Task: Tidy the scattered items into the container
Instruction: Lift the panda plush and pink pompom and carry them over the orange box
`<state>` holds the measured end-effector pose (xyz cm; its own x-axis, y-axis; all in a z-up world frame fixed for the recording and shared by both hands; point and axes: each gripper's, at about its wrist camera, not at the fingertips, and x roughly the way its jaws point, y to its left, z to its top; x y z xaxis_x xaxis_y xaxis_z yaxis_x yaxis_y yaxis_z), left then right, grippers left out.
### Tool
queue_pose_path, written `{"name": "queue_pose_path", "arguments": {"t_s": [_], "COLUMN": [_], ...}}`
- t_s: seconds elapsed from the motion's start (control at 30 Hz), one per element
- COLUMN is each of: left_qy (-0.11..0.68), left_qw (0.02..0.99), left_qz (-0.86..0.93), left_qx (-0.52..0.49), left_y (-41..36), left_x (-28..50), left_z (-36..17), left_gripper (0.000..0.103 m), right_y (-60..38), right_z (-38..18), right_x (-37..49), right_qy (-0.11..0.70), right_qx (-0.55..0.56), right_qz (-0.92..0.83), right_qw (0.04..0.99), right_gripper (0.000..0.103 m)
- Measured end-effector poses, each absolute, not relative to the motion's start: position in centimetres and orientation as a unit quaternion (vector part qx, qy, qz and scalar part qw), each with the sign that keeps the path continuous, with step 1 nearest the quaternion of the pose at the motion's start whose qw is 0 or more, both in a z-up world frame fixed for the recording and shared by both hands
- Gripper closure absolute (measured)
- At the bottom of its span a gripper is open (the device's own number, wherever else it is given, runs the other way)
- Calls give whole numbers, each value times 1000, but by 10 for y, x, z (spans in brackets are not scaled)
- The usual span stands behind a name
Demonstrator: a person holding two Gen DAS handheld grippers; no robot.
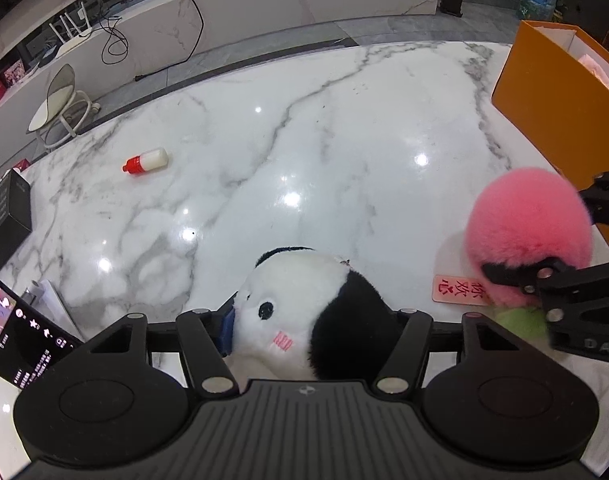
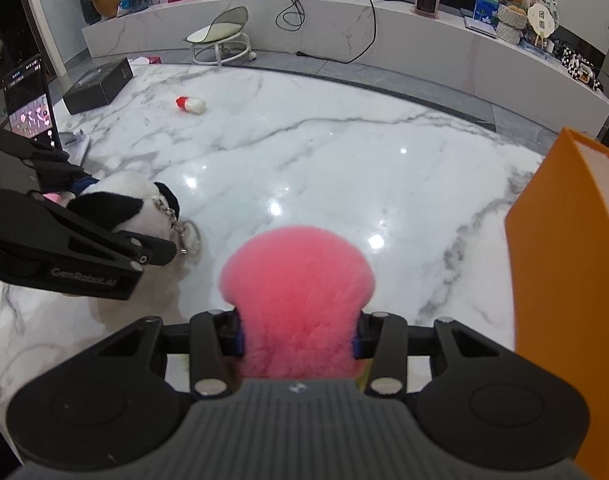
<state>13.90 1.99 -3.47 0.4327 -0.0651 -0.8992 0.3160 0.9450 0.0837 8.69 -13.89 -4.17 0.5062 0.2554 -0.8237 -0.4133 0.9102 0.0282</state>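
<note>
Filling most of both views, the glossy white grey-veined marble table (image 1: 344, 120) carries everything. The tall orange box-shaped container (image 2: 564, 280) stands at the right edge of each frame. Low in the left wrist view, the left gripper (image 1: 310, 332) is clenched on a black-and-white plush panda (image 1: 304, 308). The right gripper (image 2: 298, 336) squeezes a fluffy pink pom-pom ball (image 2: 296, 280) just beside the container. A small white bottle with a red cap (image 1: 146, 161) lies on its side, upper left — well apart.
</note>
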Motion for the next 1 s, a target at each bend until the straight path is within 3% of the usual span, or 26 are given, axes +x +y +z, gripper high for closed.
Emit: {"name": "queue_pose_path", "arguments": {"t_s": [0.53, 1.0], "left_qy": [509, 439], "left_qw": [846, 871], "left_qz": [-114, -182], "left_qx": [110, 126], "left_y": [3, -100], "left_x": [134, 144], "left_z": [5, 81], "left_gripper": [31, 31], "right_y": [-207, -284], "right_z": [27, 82], "right_x": [85, 84], "right_qy": [402, 354], "right_qx": [-33, 5], "right_qz": [154, 91], "right_qw": [902, 931], "right_gripper": [57, 57]}}
